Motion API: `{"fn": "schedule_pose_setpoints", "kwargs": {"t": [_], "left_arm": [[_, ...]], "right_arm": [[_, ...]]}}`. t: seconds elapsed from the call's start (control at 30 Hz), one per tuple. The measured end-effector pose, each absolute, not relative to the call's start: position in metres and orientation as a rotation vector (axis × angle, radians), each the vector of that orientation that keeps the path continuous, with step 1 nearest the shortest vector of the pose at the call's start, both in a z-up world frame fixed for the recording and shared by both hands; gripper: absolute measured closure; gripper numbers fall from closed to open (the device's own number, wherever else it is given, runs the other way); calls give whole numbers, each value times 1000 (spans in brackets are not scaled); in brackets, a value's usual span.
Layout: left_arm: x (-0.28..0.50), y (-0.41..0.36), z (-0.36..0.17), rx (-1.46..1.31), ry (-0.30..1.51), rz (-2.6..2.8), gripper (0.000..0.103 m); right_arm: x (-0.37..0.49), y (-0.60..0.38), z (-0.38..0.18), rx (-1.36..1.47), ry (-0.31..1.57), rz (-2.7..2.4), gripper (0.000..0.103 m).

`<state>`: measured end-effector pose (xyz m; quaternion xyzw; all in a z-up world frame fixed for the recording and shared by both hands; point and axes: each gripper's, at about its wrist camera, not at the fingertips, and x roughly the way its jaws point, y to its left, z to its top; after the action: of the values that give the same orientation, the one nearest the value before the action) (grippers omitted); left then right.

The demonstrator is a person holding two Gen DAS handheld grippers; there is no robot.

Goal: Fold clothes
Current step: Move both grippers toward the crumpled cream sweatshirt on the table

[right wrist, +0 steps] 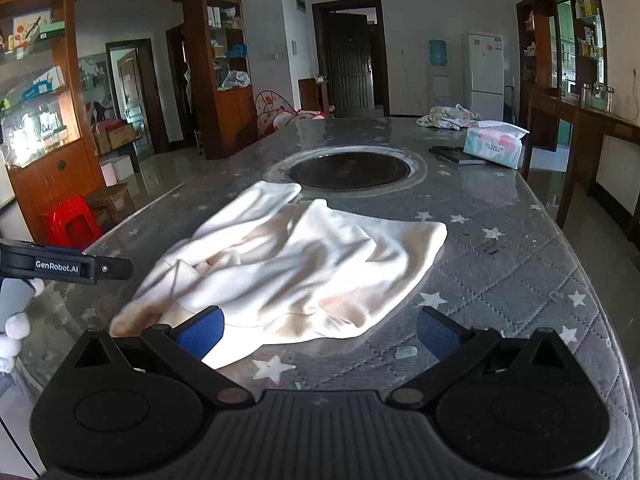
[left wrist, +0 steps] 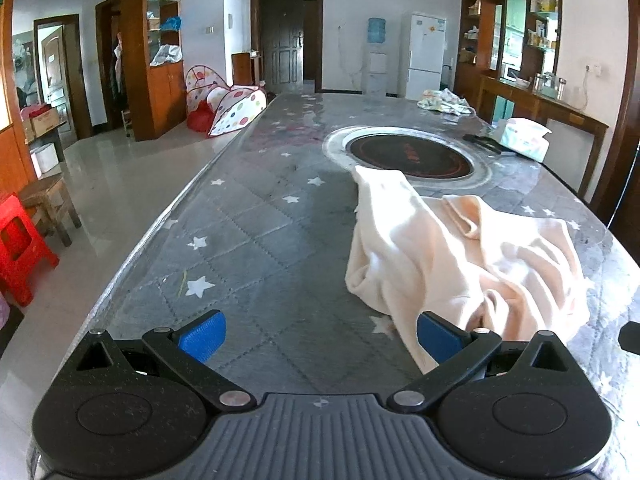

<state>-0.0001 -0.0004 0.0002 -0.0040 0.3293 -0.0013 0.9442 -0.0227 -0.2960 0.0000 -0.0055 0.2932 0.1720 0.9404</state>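
Observation:
A cream garment (left wrist: 460,256) lies crumpled on the grey star-patterned table (left wrist: 260,240), just short of the round inset hob. My left gripper (left wrist: 320,338) is open and empty, low over the table; its right finger sits at the garment's near edge. In the right wrist view the garment (right wrist: 296,264) spreads ahead and to the left. My right gripper (right wrist: 318,334) is open and empty over the garment's near hem; its left finger is in front of the cloth. The left gripper's body (right wrist: 68,266) shows at the left edge.
A round black hob (right wrist: 350,170) is set into the table's middle. A tissue pack (right wrist: 494,142), a dark flat object (right wrist: 456,154) and another bundle of cloth (right wrist: 448,116) lie at the far right. A red stool (left wrist: 18,244) stands left of the table.

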Motion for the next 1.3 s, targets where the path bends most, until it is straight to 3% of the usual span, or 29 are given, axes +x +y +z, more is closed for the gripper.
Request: {"fn": "schedule_pose_setpoints", "kwargs": {"t": [0.87,1.3], "left_arm": [[-43,-56,26,4,646,-38,0],[-23,-47,23,29,664,-72,0]], "right_arm": [[-69,-301,21,-4,530,342,0],[-54,-300,27,-36,536,348,0]]}}
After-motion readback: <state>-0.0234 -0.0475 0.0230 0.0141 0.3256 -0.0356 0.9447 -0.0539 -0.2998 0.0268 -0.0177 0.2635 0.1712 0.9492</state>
